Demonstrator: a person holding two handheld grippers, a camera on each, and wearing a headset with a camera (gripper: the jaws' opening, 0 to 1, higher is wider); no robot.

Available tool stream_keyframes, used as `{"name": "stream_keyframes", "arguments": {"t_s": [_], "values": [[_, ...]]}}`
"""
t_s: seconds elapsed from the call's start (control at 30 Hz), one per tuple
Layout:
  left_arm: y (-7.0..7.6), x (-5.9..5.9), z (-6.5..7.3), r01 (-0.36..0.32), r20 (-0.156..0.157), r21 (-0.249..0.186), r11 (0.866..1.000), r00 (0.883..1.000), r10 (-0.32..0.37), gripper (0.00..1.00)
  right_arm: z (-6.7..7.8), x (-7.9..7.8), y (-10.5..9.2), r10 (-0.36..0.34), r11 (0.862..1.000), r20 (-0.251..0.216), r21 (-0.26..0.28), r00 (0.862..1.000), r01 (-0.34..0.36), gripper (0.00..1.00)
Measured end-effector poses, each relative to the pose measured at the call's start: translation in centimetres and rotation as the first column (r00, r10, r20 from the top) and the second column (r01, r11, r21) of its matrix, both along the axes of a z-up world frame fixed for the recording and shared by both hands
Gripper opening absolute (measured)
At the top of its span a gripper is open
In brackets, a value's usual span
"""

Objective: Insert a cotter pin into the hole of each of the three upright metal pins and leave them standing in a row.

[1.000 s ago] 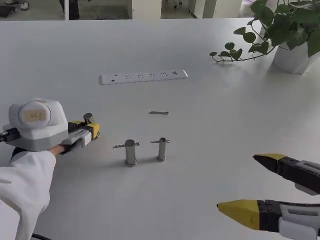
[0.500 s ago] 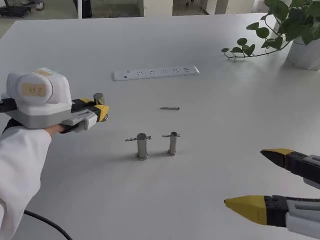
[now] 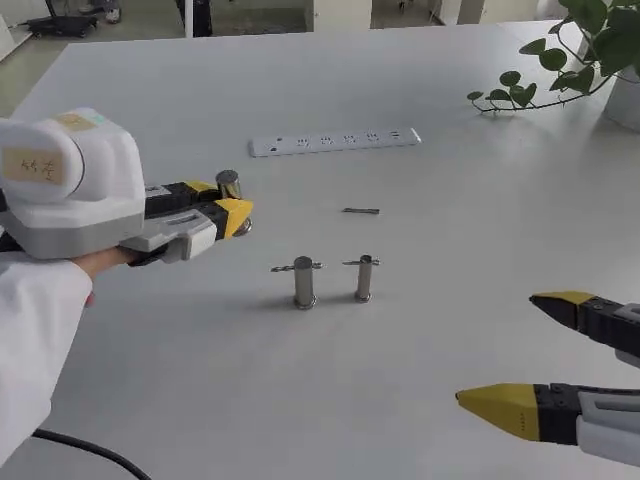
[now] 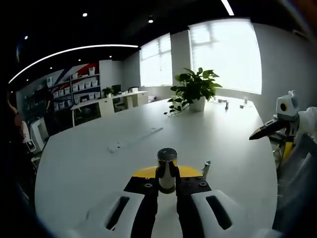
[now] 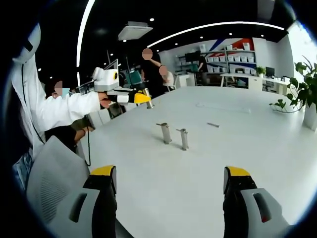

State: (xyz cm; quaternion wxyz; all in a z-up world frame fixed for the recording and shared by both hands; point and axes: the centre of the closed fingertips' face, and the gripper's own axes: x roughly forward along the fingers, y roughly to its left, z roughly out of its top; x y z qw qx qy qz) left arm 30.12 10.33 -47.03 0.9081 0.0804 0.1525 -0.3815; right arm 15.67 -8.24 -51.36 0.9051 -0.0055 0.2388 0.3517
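While clamping, left gripper [image 3: 238, 212]: jaws closed on a metal pin [image 3: 228, 184], held upright.
Right gripper [image 3: 497, 348]: jaws wide apart, holding nothing.
Standing pins [image 3: 304, 284]: side by side between both grippers, fitted cotter pins [image 3: 296, 267] through their tops.
Loose cotter pin [image 3: 361, 211]: flat on the table [image 3: 300, 400], beyond the standing pins.

Metal pin [image 4: 167, 157]: lower part hidden btw left gripper [image 4: 167, 174] jaws, so can't tell if it has a hole. Right gripper [image 3: 498, 348]: body cut off by right edge, head view. Loose cotter pin [image 3: 361, 211] too small for detail. Plant [image 3: 600, 45] & pot [image 3: 632, 100] cut off at top-right corner. Cable [image 3: 85, 450] runs off bottom edge.
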Motion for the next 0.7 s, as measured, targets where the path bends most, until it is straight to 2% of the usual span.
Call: {"name": "stream_keyframes", "arguments": {"t_s": [0.2,0.3,0.37,0.43,0.47,0.57,0.63,0.7], "values": [[-1.5,-2.7,0.3,0.031,0.002,-0.006,0.999,1.000,-0.031,0.10,0.0,-0.2,-0.3,-0.015,1.000,0.002,0.007,1.000,0.015,0.88],[-2.4,-3.8,0.0,0.053,-0.005,-0.020,0.998,0.999,-0.053,0.10,0.0,-0.3,-0.3,-0.019,1.000,0.004,0.012,1.000,0.019,0.88],[-3.1,-4.3,-0.7,0.071,-0.001,-0.025,0.997,0.997,-0.071,0.10,0.0,-0.3,-0.3,-0.019,1.000,0.003,0.014,1.000,0.019,0.88],[-3.8,-4.8,-1.6,0.089,0.000,0.001,0.996,0.996,-0.089,0.10,0.1,-0.3,-0.3,-0.018,1.000,0.007,0.013,1.000,0.018,0.88],[-4.0,-5.0,-2.0,0.094,-0.008,0.005,0.996,0.996,-0.094,0.10,0.1,-0.3,-0.3,-0.018,1.000,0.008,0.014,1.000,0.018,0.88],[-4.9,-5.7,-3.1,0.135,-0.001,0.025,0.991,0.991,-0.135,0.10,0.1,-0.2,-0.3,-0.021,1.000,0.008,0.014,1.000,0.021,0.88],[-5.3,-6.0,-3.8,0.140,-0.013,0.037,0.989,0.990,-0.140,0.10,0.1,-0.1,-0.4,-0.022,1.000,0.008,0.012,1.000,0.022,0.88],[-5.6,-6.2,-4.6,0.152,-0.024,0.031,0.988,0.988,-0.152,0.10,0.1,0.0,-0.5,-0.024,1.000,0.008,0.011,1.000,0.024,0.88]]}}
